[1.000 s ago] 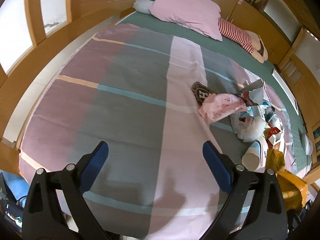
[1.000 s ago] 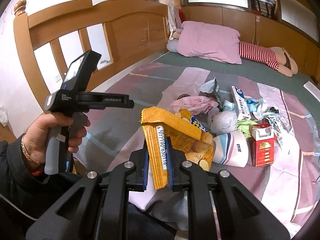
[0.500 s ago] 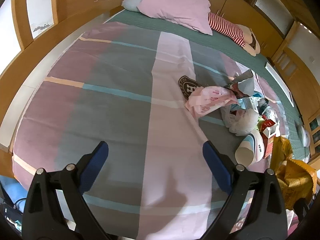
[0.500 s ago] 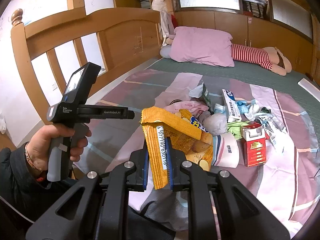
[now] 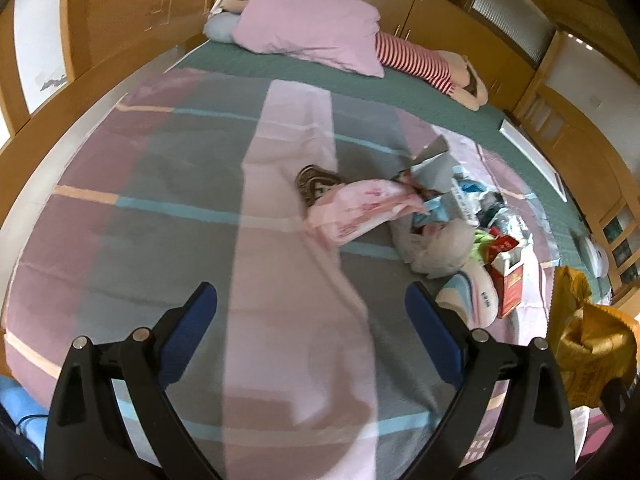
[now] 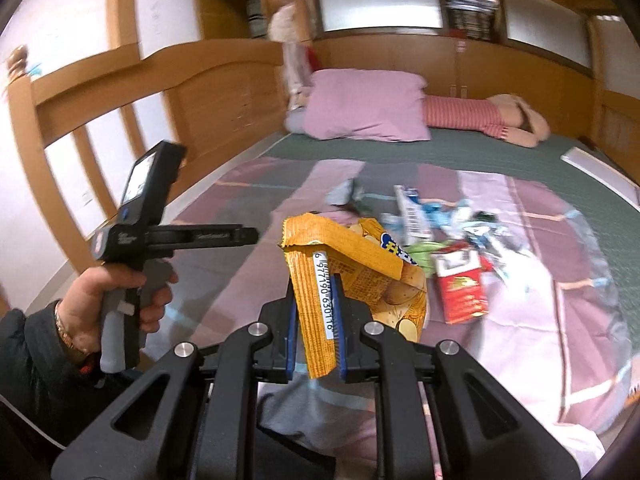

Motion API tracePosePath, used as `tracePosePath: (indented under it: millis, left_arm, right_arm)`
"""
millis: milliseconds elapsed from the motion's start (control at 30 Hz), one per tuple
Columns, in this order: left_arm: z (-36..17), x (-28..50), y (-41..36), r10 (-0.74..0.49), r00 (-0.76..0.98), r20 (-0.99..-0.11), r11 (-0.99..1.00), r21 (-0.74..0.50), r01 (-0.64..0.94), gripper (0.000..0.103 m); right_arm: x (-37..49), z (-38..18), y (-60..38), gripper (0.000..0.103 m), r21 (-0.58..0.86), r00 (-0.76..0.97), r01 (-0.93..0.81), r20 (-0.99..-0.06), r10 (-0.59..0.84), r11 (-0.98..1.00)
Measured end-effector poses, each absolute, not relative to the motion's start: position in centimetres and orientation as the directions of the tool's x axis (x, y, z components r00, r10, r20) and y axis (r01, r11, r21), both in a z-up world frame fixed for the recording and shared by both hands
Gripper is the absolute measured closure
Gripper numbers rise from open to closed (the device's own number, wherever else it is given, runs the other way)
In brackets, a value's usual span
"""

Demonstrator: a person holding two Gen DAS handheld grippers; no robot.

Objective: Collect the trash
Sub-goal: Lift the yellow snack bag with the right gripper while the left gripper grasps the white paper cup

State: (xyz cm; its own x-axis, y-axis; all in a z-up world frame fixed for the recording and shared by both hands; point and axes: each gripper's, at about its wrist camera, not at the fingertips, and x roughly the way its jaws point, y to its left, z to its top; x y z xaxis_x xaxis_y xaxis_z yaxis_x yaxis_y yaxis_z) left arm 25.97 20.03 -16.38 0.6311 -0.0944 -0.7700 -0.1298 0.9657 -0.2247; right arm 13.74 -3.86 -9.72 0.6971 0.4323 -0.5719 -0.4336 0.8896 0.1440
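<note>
Plainly, from the left wrist view, the left gripper [image 5: 310, 320] stands wide open with nothing between its blue pads [image 5: 188, 332], hanging over a bare stretch of the striped bedspread [image 5: 140, 208]. The trash pile [image 5: 452, 224] lies ahead and off to the right of those fingers, well apart from them. Nearest on that side is the pink plastic bag [image 5: 360, 208], stretched slantwise, its long axis running from lower left to upper right across the line the fingers point along. Beyond it sit a white crumpled wad [image 5: 440, 248], a paper cup [image 5: 472, 296] lying on its side and a red carton [image 5: 510, 276]. At the far right edge hangs the yellow chip bag [image 5: 588, 340], off the bed.

From the right wrist view, the right gripper [image 6: 316, 320] is clamped nearly closed on that chip bag [image 6: 352, 268], pinching its sealed seam with the barcode strip; the bag stands upright above the pads, open mouth at the top. Past it the red carton [image 6: 460, 284] lies just right of the bag, with blue and white wrappers [image 6: 440, 212] farther up the bed. The left gripper [image 6: 192, 236] shows at the left, held in a hand [image 6: 108, 300], level with the chip bag and left of the pile.

By my judgement the empty left gripper is the one to reach, swinging rightward to the pink bag, its nearest piece, and turning to take it across its narrow width.
</note>
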Motion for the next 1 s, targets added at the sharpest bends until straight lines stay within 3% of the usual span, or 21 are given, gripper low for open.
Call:
tracePosePath:
  millis: [133,233,367,467,600,700,800,1000]
  left_arm:
    - [-16.5,27.4,17.3,-0.177,0.633,-0.754,0.958,-0.280,-0.066,0.008]
    - [-17.2,29.1,13.5,-0.304,0.572,-0.762,0.945,-0.316,0.082,0.008]
    - [-19.3,31.4,6.8,-0.347,0.468,-0.813,0.927,-0.220,0.305,0.008]
    - [-21.4,32.7,4.1,-0.354,0.397,-0.847,0.902,-0.198,0.383,0.008]
    - [-23.8,33.5,3.3,-0.355,0.329,-0.875,0.896,-0.218,0.387,0.008]
    - [-25.1,34.2,3.8,-0.398,0.298,-0.868,0.891,-0.287,0.352,0.023]
    - [-25.3,33.8,4.5,-0.427,0.307,-0.851,0.889,-0.332,0.316,0.027]
    - [-23.1,31.8,5.2,-0.397,0.378,-0.836,0.906,-0.290,0.308,0.035]
  right_arm:
    - [13.7,-9.9,-6.1,0.087,0.146,0.727,-0.365,-0.573,0.379,0.920]
    - [13.4,-9.9,-7.8,0.087,0.141,0.749,-0.311,-0.573,0.334,0.940]
    - [12.5,-9.8,-9.7,0.087,0.134,0.756,-0.278,-0.580,0.303,0.951]
    - [12.0,-9.8,-10.7,0.087,0.129,0.760,-0.258,-0.585,0.283,0.958]
    - [11.9,-9.8,-11.4,0.087,0.140,0.757,-0.244,-0.590,0.279,0.960]
    - [11.9,-10.0,-11.5,0.087,0.156,0.751,-0.243,-0.594,0.288,0.957]
    - [12.0,-10.3,-11.2,0.087,0.154,0.743,-0.244,-0.605,0.287,0.957]
    - [11.9,-11.2,-10.2,0.087,0.181,0.714,-0.254,-0.628,0.311,0.950]
